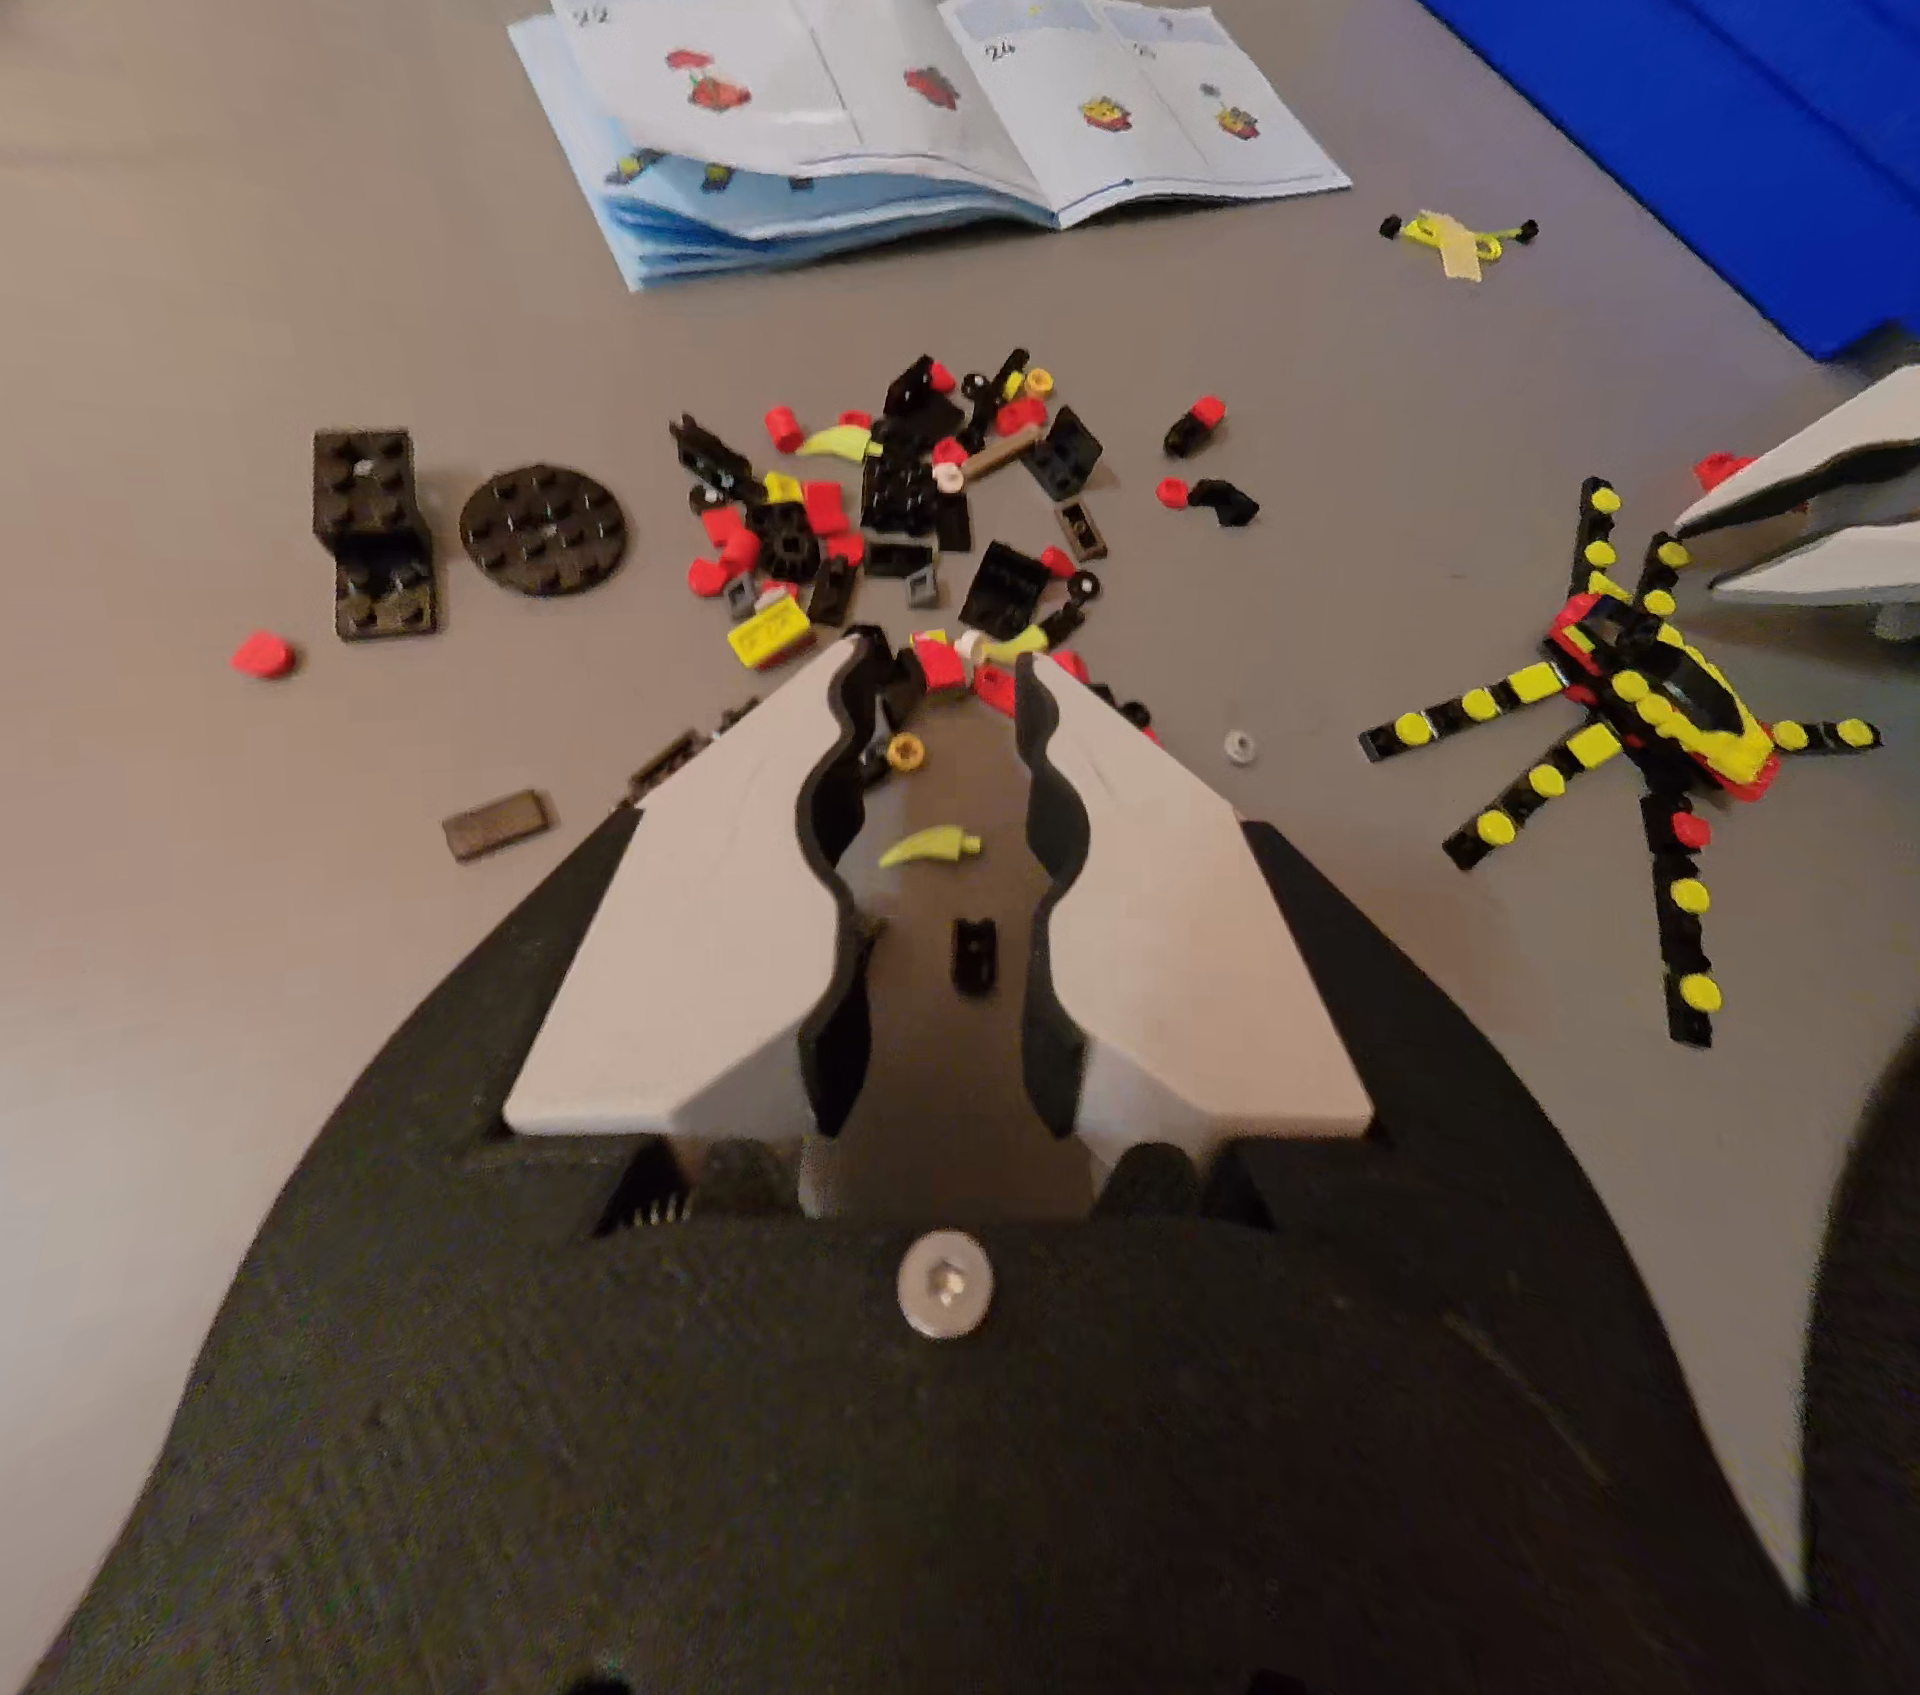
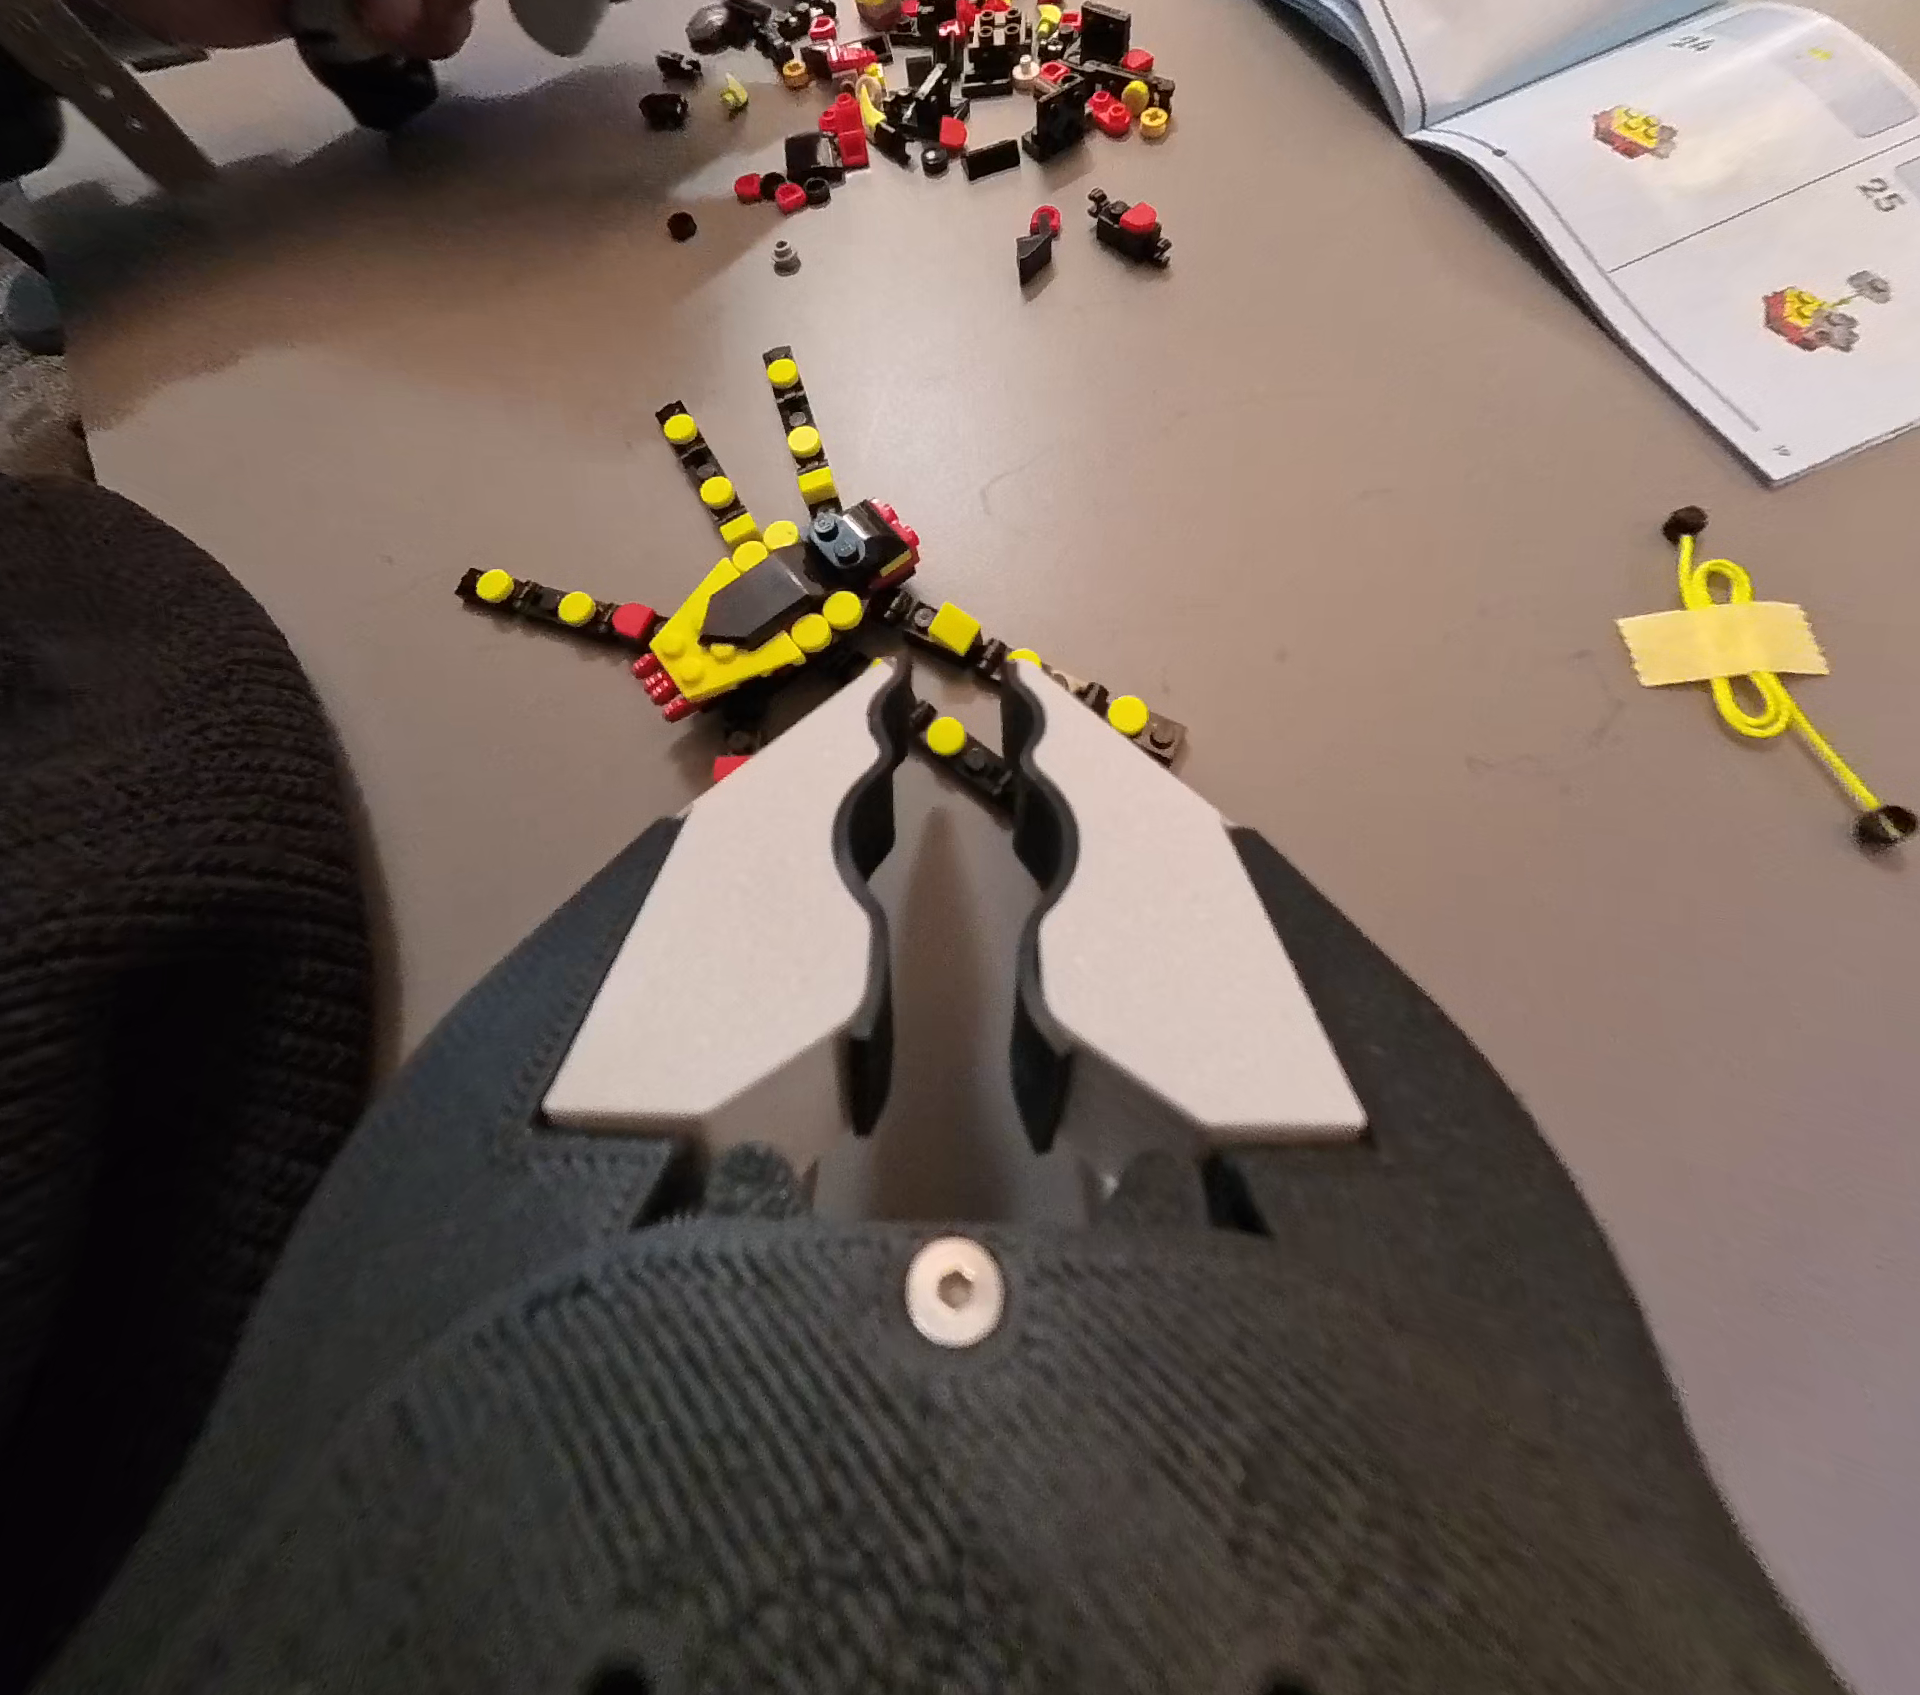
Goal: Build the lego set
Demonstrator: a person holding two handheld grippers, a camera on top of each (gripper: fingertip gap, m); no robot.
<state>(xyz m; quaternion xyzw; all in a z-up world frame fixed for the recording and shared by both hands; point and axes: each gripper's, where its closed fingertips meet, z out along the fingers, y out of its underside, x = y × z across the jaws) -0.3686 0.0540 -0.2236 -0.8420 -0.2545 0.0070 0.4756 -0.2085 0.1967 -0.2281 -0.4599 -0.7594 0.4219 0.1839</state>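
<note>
Black-and-yellow spider model lies flat, legs splayed — loose brick pile scattered nearby.

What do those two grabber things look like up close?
Both match. The left gripper and right gripper each have two light grey wedge-shaped fingers with wavy black inner pads. They sit in a wide black ribbed plastic body with a round silver-white screw in the middle. A dark knitted sleeve shows beside the right one.
</note>
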